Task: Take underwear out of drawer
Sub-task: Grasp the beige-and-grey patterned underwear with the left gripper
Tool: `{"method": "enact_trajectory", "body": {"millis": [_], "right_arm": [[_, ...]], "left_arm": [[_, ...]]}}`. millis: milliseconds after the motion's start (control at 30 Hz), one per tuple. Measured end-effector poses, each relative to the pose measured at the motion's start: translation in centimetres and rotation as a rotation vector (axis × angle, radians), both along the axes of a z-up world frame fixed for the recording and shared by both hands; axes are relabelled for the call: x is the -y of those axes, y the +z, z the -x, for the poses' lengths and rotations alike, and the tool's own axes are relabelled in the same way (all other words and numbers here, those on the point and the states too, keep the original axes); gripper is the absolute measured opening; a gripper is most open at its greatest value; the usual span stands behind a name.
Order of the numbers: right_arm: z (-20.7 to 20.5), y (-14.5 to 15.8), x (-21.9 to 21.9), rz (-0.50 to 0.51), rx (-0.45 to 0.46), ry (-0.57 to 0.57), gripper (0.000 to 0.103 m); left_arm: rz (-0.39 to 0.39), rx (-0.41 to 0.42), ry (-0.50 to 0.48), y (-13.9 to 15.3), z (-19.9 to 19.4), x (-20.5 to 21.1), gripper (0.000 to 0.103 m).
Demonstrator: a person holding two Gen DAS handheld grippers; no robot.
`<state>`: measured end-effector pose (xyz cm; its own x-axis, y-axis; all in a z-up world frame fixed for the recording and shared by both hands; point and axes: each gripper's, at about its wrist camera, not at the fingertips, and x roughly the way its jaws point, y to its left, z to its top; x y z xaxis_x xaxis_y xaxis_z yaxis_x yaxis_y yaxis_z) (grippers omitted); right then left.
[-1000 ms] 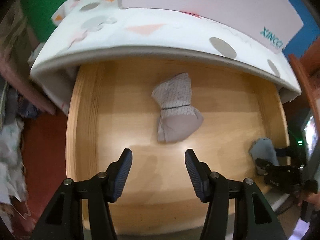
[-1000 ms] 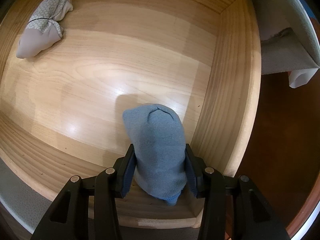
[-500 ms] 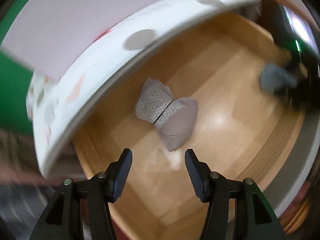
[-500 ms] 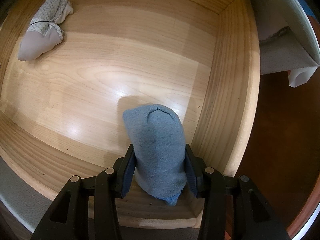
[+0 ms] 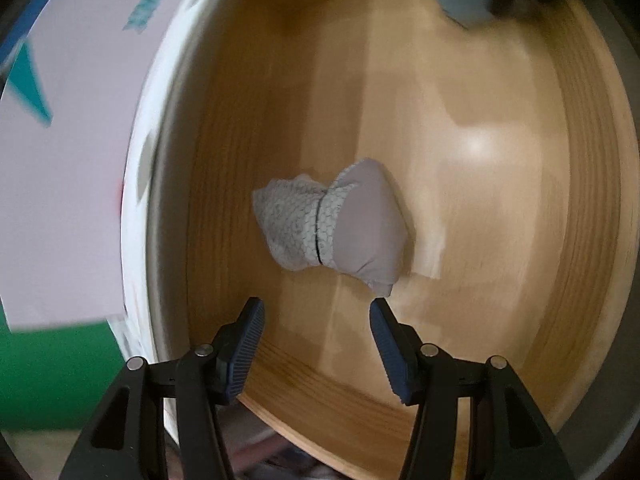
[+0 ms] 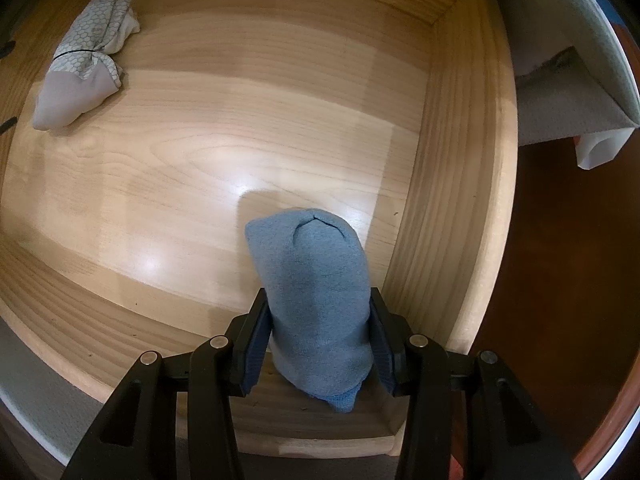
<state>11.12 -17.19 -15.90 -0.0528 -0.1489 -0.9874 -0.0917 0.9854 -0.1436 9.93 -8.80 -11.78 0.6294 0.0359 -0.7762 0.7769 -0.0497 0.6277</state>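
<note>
In the pale wooden drawer, my right gripper is clenched on the rolled blue knit underwear near the drawer's right wall. My left gripper hangs released just short of the grey honeycomb-print bundle by the drawer's back wall. Closing there could pinch only a corner, so the bundle could slip or unroll.

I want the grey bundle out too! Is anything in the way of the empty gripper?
Nothing visible is. The left hand-held gripper is open, and only bare drawer floor lies between it and the grey underwear bundle. The blue bundle sits far off.
</note>
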Motion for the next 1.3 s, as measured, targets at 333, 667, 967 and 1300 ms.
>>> {"method": "enact_trajectory", "body": {"millis": [333, 667, 967, 1300], "right_arm": [[-0.4, -0.1, -0.1, 0.003, -0.007, -0.011, 0.042], [-0.7, 0.1, -0.2, -0.002, -0.011, -0.017, 0.044], [-0.6, 0.3, -0.2, -0.003, -0.007, -0.010, 0.044], [-0.4, 0.6, -0.1, -0.019, 0.004, -0.009, 0.044]], "left_arm": [[-0.225, 0.128, -0.379, -1.5, 1.4, -1.1, 0.056], [-0.272, 0.118, -0.580, -2.4, 2.3, -0.4, 0.056], [-0.259, 0.065, -0.657, -3.2, 2.1, 0.2, 0.056], [-0.126, -0.062, -0.406, -3.9, -0.6, 4.1, 0.049]]}}
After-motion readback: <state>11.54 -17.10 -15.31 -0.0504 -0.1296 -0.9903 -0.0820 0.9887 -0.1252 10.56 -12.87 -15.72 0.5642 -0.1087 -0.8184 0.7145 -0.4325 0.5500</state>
